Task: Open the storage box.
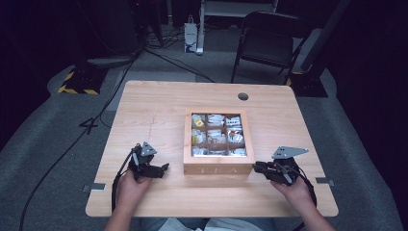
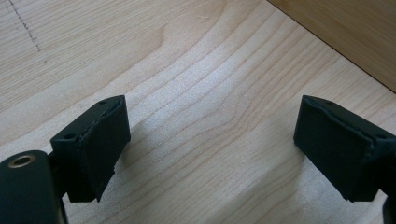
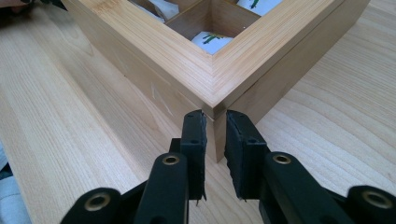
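1. My right tool point(image 3: 215, 126) is nearly pressed together, and its pads straddle the near right corner of the tea box point(image 3: 205, 70). I cannot tell whether they actually bite the wood or only stand against it. On a sharp corner like this, I judge a squeeze could slide off the edge rather than hold.

2. My left tool point(image 2: 210, 140) is spread wide over bare surface point(image 2: 196, 60) and pinches nothing. It sits just left of the tea box's near left corner, so that side has no brace. A push from the right could skate the tea box leftward or twist it.

3. The tea box point(image 1: 219, 166) sits near the middle of the surface point(image 1: 144, 110), between my two tools. Its compartments are full of tea bags point(image 1: 215, 135).

4. If I lift by one corner, the tea box could tip, and the tea bags might spill.
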`<state>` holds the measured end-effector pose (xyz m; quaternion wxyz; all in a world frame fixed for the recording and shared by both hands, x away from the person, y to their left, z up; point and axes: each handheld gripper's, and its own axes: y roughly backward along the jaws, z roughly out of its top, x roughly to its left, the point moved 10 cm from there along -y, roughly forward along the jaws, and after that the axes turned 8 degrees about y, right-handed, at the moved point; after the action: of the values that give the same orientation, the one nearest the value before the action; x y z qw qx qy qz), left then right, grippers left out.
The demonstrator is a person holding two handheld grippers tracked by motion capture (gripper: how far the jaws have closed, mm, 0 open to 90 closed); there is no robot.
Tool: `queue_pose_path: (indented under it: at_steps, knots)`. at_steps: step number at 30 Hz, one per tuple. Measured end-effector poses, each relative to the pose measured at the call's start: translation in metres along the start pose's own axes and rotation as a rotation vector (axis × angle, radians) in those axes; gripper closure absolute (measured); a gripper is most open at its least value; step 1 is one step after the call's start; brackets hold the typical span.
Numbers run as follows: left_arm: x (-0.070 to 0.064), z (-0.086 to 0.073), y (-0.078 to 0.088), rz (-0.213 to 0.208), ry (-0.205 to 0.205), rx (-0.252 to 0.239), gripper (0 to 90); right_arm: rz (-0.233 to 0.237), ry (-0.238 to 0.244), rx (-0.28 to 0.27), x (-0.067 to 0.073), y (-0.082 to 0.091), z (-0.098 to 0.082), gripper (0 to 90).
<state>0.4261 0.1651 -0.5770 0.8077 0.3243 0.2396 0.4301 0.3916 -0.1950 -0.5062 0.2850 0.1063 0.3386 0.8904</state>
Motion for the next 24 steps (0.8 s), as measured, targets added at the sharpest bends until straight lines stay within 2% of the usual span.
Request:
queue_pose_path:
  at_steps: [6,17,24]
  knots:
    - [0.0,0.0,0.0,0.0,0.0,0.0,11.1,-0.005,0.011,0.013,0.001,0.0013,-0.0013,85.0]
    - [0.0,0.0,0.0,0.002,0.002,0.0,11.1,-0.012,0.016,0.021,0.0018,0.0024,-0.0015,89.6]
    - [0.0,0.0,0.0,0.002,0.003,0.0,11.1,-0.002,-0.002,-0.01,0.0014,0.0076,0.0035,89.7]
